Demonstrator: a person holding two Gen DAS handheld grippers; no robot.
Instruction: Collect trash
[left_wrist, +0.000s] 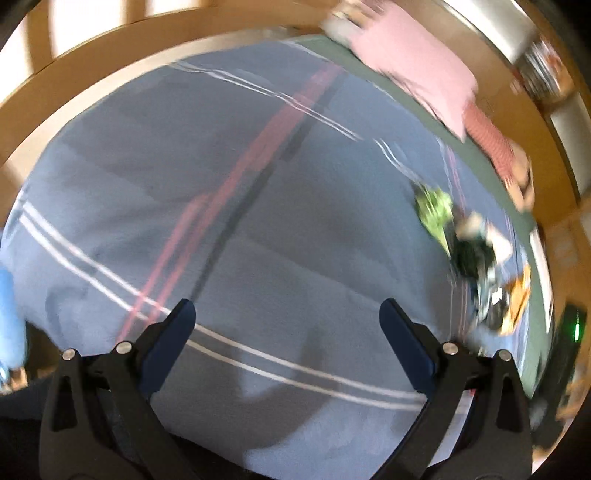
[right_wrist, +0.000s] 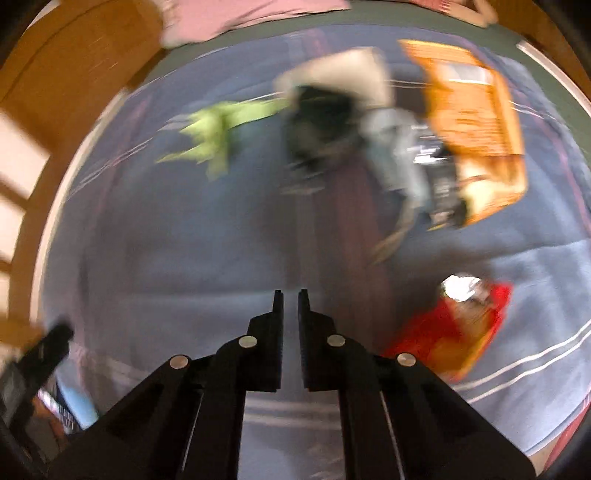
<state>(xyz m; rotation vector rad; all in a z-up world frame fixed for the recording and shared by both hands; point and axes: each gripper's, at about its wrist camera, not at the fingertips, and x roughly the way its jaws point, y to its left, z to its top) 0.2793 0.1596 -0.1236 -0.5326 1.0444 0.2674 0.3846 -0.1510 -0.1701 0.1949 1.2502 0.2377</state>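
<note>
Surface: a bed with a blue-grey striped bedspread (left_wrist: 258, 221) is seen in both views, with a pink pillow (left_wrist: 417, 62) at its far edge. Both views are blurred.

Left gripper (left_wrist: 287, 325): the jaws are held wide apart with nothing between them. It is poised over bare bedspread, well apart from the litter, which lies far to its right.

Green wrapper (right_wrist: 218, 136): leftmost of the litter, crumpled and flat on the bedspread. It is judged light, thin and soft; a raised, creased edge would best be pinched.

Dark item (right_wrist: 321, 122): just right of the green wrapper, beside or under a pale piece (right_wrist: 351, 74). Its nature cannot be told through the blur.

Orange bag (right_wrist: 476, 122): far right of the cluster, partly flat, touching a silvery foil piece (right_wrist: 436, 162). It is judged light, crinkly and slippery; the open end or a corner is advised as the hold.

Red wrapper (right_wrist: 454, 328): nearest item, just right of the right gripper, with shiny foil at its top. It is judged light and easily crushed; any upstanding fold would serve.

Right gripper (right_wrist: 290, 306): the jaws are nearly together, a narrow slit being left, and nothing is held. It is angled down toward the bedspread, short of the cluster.
</note>
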